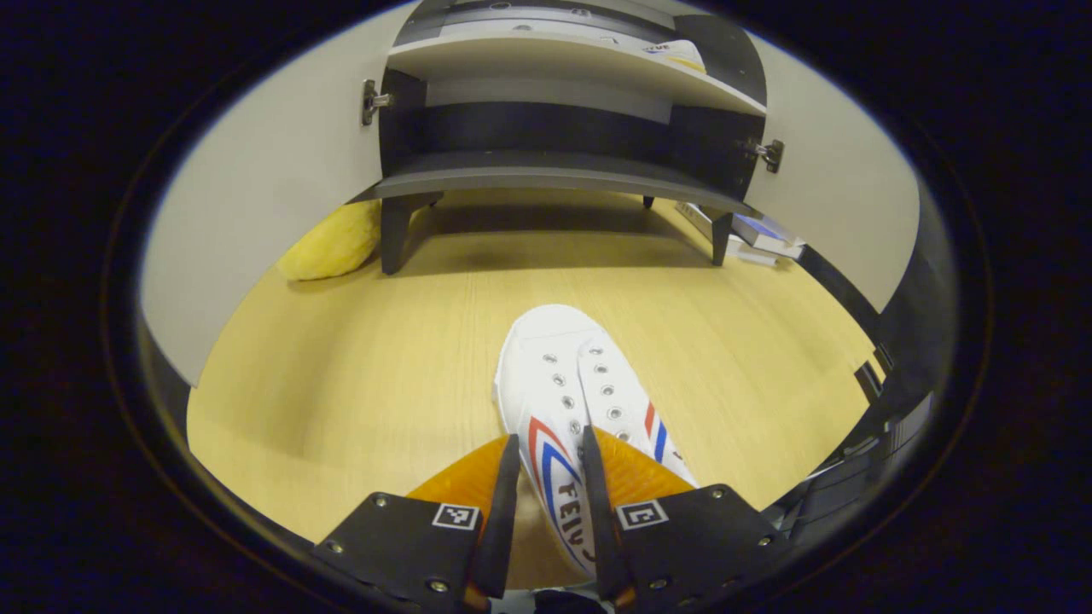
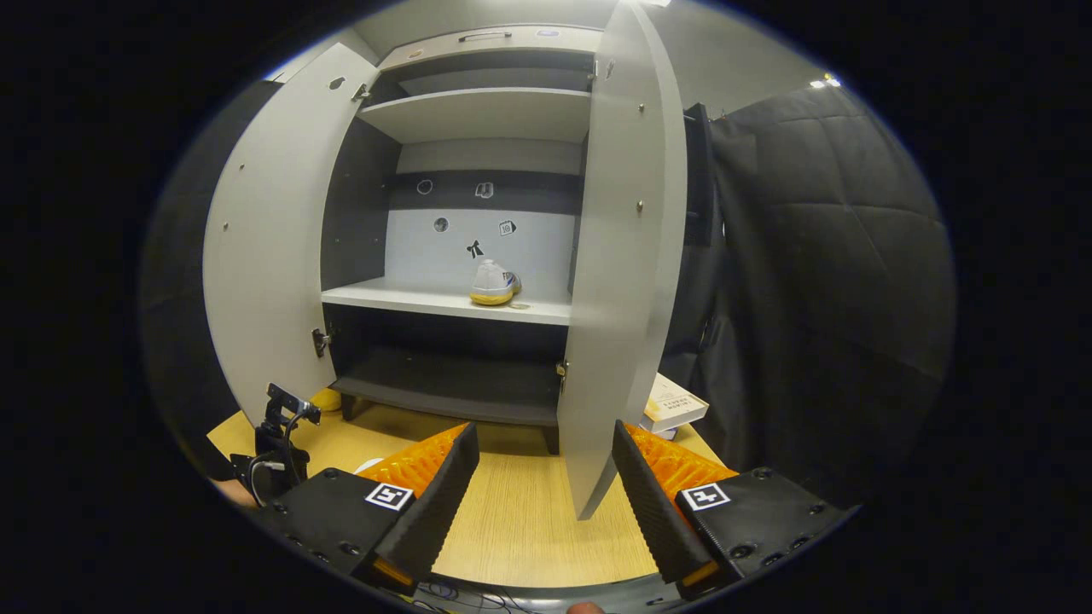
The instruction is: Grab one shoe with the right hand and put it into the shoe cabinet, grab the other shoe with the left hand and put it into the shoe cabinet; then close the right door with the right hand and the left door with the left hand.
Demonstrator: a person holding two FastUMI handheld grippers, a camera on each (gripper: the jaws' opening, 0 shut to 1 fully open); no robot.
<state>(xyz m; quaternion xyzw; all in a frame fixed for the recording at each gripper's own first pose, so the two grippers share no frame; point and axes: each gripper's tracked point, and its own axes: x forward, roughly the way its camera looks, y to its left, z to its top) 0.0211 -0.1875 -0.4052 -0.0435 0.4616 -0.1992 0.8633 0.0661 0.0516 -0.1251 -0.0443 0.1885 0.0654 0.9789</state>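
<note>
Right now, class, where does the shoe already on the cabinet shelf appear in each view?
Left gripper view: shelved shoe at the top, right of centre.
Right gripper view: shelved shoe near centre, on the middle shelf.
Shared landmark: book on the floor by the cabinet.

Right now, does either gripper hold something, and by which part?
The left gripper is shut on the white shoe, pinching its side wall near the heel end. The right gripper is open and holds nothing.
</note>
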